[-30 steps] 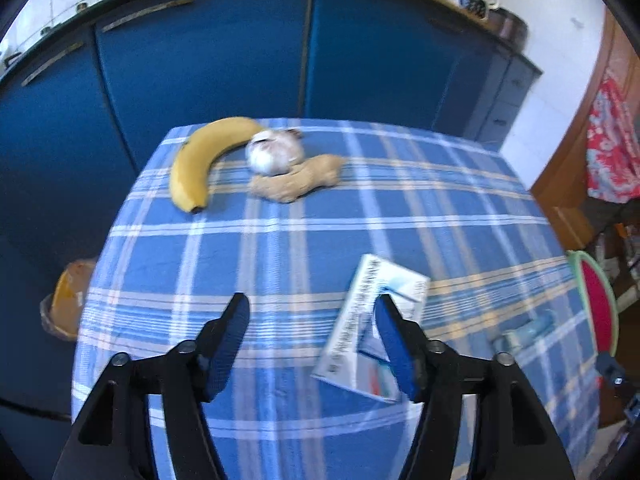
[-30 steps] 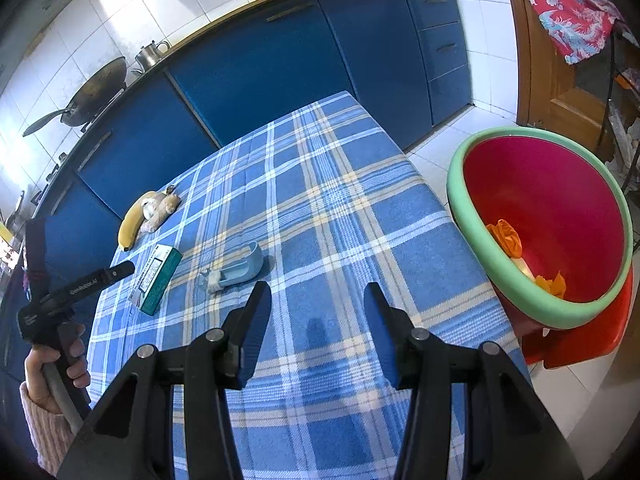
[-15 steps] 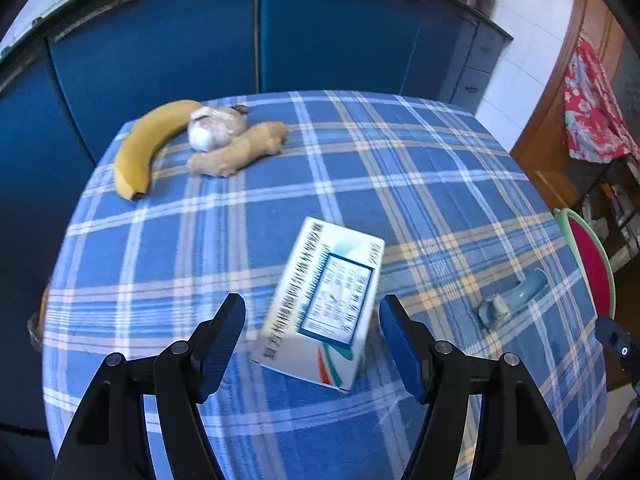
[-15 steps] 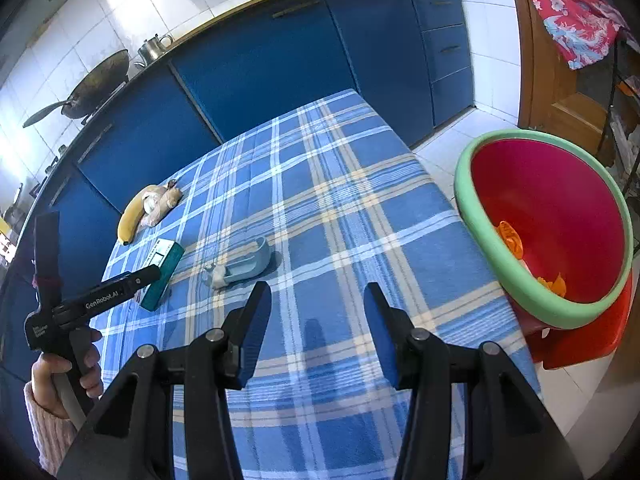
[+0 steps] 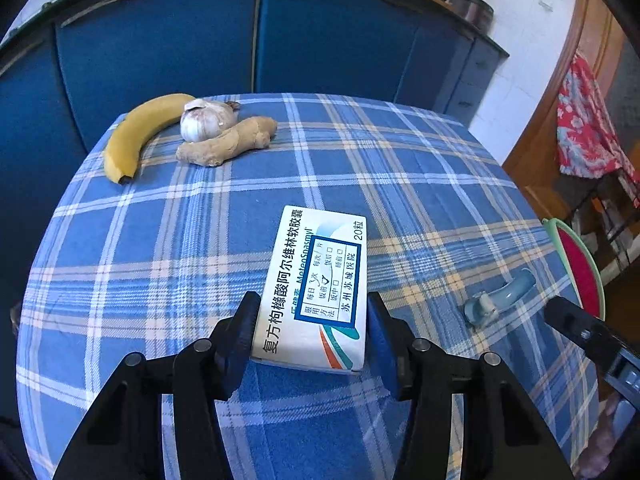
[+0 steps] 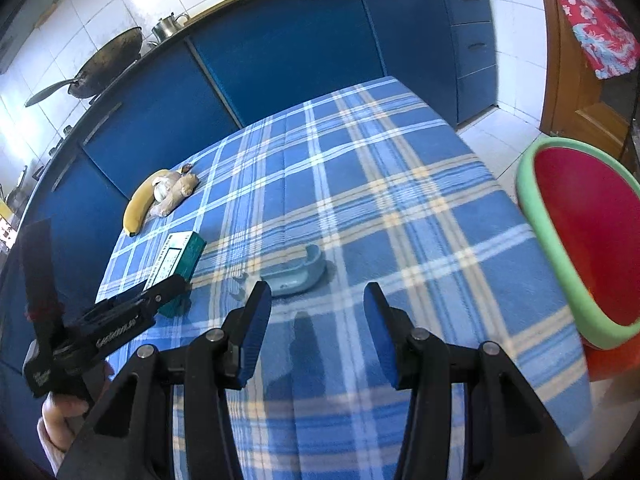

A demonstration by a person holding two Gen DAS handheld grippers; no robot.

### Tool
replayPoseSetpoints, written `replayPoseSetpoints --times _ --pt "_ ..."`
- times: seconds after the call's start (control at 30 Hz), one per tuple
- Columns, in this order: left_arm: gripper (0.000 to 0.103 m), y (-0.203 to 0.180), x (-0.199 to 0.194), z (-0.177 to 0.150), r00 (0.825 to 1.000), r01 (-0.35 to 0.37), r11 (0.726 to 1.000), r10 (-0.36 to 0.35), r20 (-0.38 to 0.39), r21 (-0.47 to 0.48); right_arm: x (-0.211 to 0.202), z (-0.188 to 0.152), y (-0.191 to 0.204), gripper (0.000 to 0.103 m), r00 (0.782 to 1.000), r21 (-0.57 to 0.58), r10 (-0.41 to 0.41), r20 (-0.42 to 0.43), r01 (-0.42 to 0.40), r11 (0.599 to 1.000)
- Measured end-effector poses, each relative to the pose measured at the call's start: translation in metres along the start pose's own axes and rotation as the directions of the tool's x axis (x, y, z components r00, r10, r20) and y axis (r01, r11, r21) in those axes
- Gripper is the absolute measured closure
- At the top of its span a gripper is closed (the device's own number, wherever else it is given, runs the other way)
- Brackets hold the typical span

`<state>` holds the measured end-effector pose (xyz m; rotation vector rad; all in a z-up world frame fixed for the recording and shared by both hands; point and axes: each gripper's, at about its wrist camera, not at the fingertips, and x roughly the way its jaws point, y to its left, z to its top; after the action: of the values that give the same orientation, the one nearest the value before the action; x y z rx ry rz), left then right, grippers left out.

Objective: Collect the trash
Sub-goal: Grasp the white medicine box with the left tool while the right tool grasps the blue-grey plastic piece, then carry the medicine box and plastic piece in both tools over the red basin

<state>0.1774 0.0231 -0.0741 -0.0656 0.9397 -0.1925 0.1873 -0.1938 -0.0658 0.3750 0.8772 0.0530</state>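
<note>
left gripper (image 5: 308,322) closing around "meteospasmyl" box (image 5: 316,288), seemingly touching; right gripper (image 6: 316,320) apart, empty.

Bright daylight, both views. Strong fisheye bend: cabinets (image 5: 320,40) bow, black vignette in corners. Wall tiles (image 6: 60,20) blow out at upper left of right view, glare near white. Soft shadows under right gripper (image 6: 316,304) fall on cloth (image 6: 400,200). Box (image 5: 316,292) sharp, print readable. Edges smear slightly; bowl (image 6: 536,216) rim stretched. Right edge of left view dim, murky.
</note>
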Motion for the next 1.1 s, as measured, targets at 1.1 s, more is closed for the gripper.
replayPoseSetpoints --times 1.1 --pt "0.050 -0.037 -0.085 -0.026 0.988 0.061 0.996 -0.052 0.144 -0.058 -0.039 0.001 -0.022 0.092 0.990 0.052 0.043 0.137 -0.050 0.997"
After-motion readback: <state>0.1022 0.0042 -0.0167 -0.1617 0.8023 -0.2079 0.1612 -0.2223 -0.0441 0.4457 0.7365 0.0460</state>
